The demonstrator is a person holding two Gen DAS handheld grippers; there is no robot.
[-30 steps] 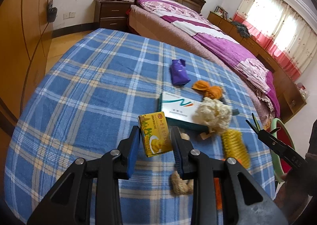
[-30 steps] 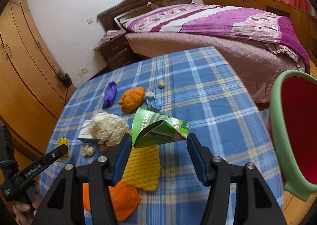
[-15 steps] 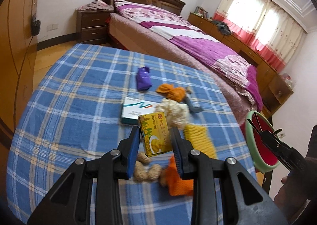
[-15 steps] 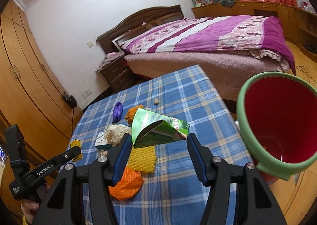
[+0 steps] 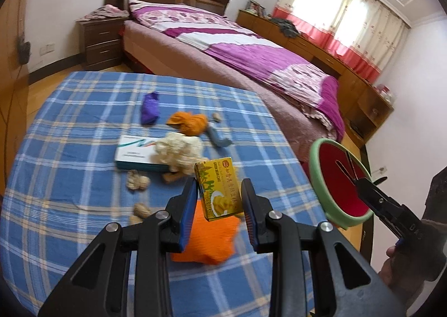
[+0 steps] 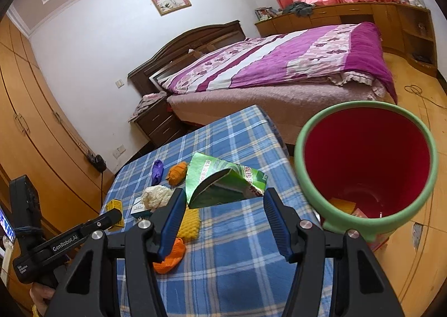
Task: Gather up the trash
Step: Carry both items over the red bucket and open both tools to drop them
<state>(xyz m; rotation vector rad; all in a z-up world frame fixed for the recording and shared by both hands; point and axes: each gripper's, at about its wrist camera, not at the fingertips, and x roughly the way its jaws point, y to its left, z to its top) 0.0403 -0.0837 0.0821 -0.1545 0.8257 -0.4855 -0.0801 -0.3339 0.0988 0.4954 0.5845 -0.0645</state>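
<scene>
My left gripper (image 5: 219,199) is shut on a small yellow box (image 5: 219,191), held above the blue checked table (image 5: 69,177). My right gripper (image 6: 225,201) is shut on a crumpled green carton (image 6: 223,180), carried above the table's right edge beside the bin. The bin (image 6: 366,157) is red inside with a green rim and stands off the table's right side; it also shows in the left wrist view, bin (image 5: 338,182). Some scraps lie at its bottom. The left gripper (image 6: 111,216) with the yellow box (image 6: 114,205) appears at lower left in the right wrist view.
On the table lie a white and teal box (image 5: 134,153), a cream crumpled wad (image 5: 178,149), orange cloth (image 5: 190,122), a purple bag (image 5: 149,108), an orange net (image 5: 206,238), a yellow net (image 6: 188,223) and peanut shells (image 5: 137,181). A bed (image 5: 251,51) stands behind.
Both grippers have lifted and swung right with their loads. The bin has come into the left wrist view and grown large and close in the right wrist view.
</scene>
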